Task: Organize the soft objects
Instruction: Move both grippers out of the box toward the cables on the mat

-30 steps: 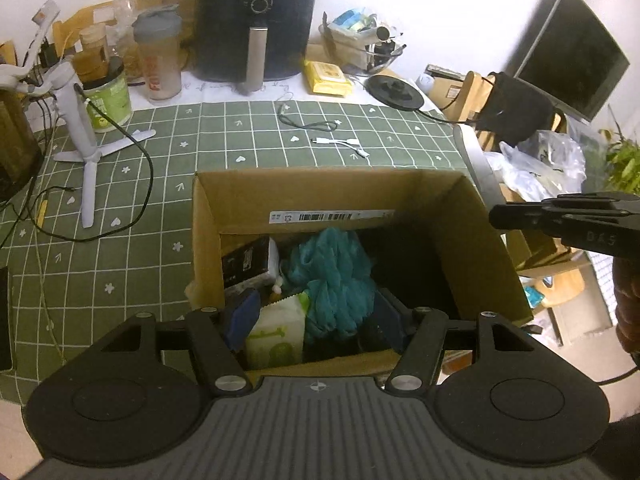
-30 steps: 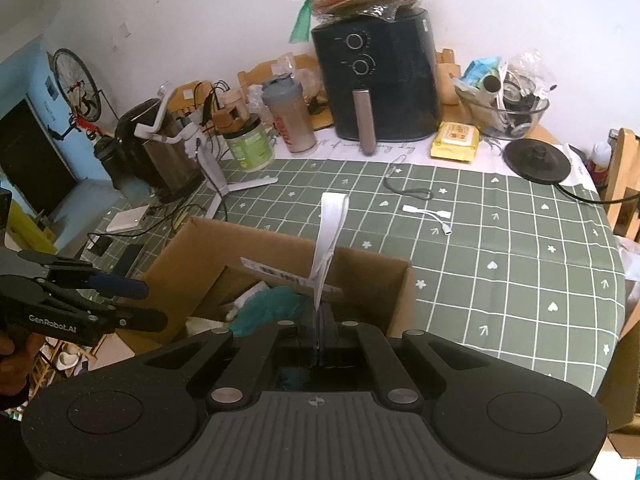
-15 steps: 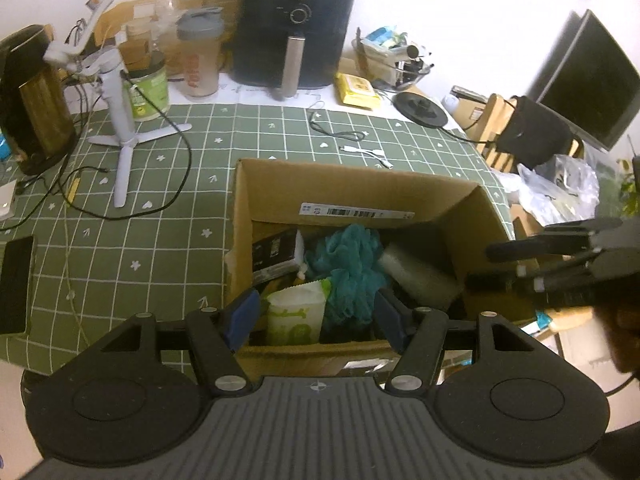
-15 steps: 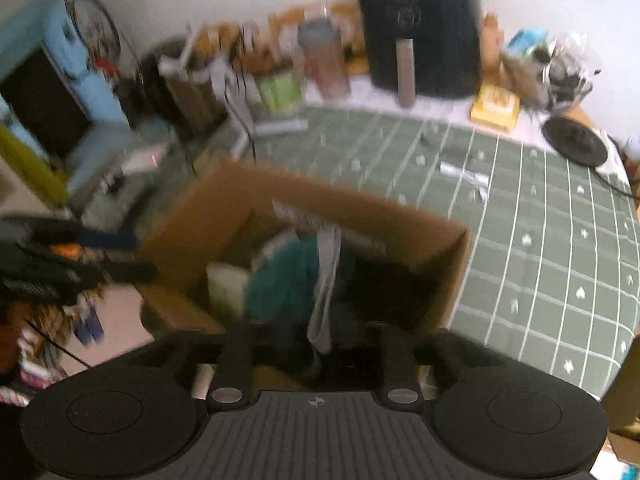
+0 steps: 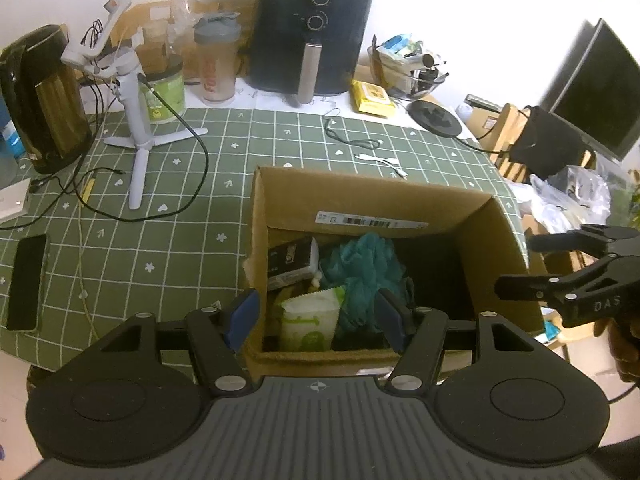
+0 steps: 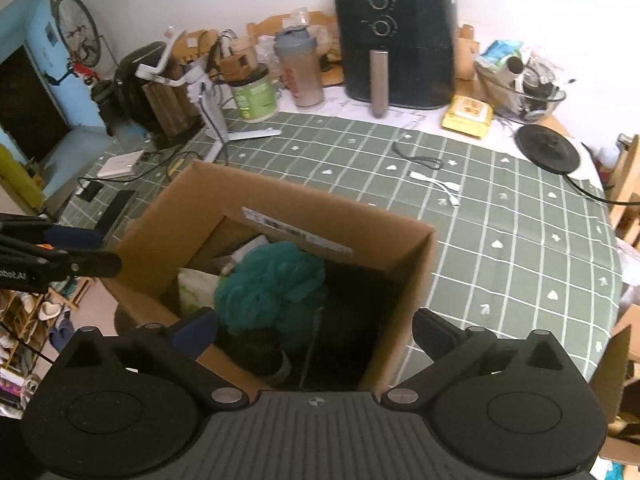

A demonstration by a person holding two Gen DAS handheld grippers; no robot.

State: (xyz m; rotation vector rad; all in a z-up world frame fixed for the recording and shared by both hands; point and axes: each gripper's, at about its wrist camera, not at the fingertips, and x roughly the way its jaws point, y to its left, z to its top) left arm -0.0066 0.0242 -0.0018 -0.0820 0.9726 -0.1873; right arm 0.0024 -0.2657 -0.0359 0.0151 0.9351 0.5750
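An open cardboard box (image 5: 476, 236) stands at the near edge of the green checked table and also shows in the right wrist view (image 6: 280, 204). Inside lie a teal bath pouf (image 5: 362, 260), which the right wrist view (image 6: 272, 280) shows too, a white and green pouch (image 5: 310, 320), a dark packet (image 5: 290, 264) and a dark rolled item with a pale strap (image 6: 280, 356). My left gripper (image 5: 316, 314) is open and empty above the box's near wall. My right gripper (image 6: 312, 330) is open and empty over the box; it shows at the right in the left wrist view (image 5: 568, 276).
A black air fryer (image 5: 314, 36), shaker bottle (image 5: 214, 64), green tub (image 5: 164, 90), white tripod (image 5: 134, 120), kettle (image 5: 44, 100) and glass bowl (image 5: 408, 66) line the back. Cables (image 5: 360, 146) and a phone (image 5: 26, 280) lie on the cloth. A monitor (image 5: 588, 88) stands right.
My right gripper held a pale strap upright a second ago, lowered it into the box, and now stands open with the strap lying inside. My left gripper pulled back and higher.
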